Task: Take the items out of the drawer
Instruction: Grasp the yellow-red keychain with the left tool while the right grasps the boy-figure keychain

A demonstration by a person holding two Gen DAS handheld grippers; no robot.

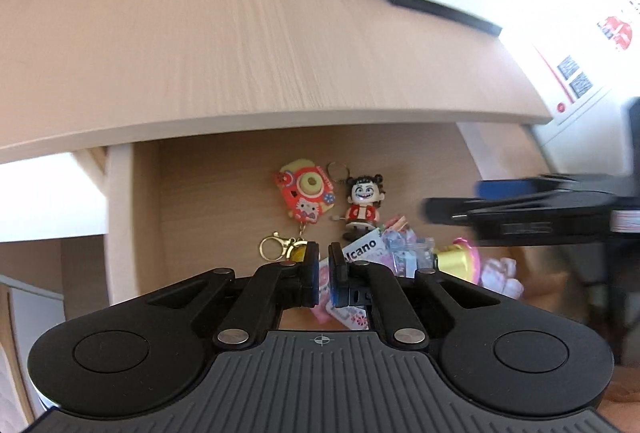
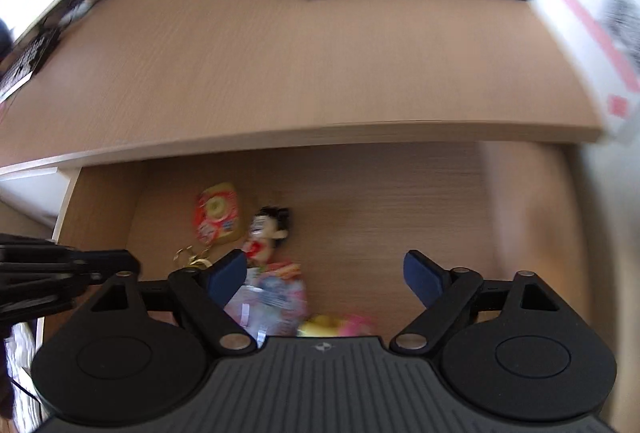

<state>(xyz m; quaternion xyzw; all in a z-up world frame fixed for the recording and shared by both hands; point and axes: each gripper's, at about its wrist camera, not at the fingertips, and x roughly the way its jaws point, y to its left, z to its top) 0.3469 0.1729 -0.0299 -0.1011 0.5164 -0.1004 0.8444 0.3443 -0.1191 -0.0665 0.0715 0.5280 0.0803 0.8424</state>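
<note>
A: Under the desk edge, drawer open. Left wall not far from the things; bare floor behind them. From the right wrist, broad bare floor reaching to the right wall.

B: Contents, left to right?

A: Charm with gold ring, then figure just beside it, then packet, then yellow-pink toy. All bunched left of middle.

B: Left gripper?

A: Over the near-left part of the heap, pads almost together. Ring just left of them, packet just right. Anything pinched: cannot tell.

B: Right gripper?

A: Spread wide, nothing gripped. Left pad over the packet, right pad over bare floor, toy low between them, near the gripper body.
</note>
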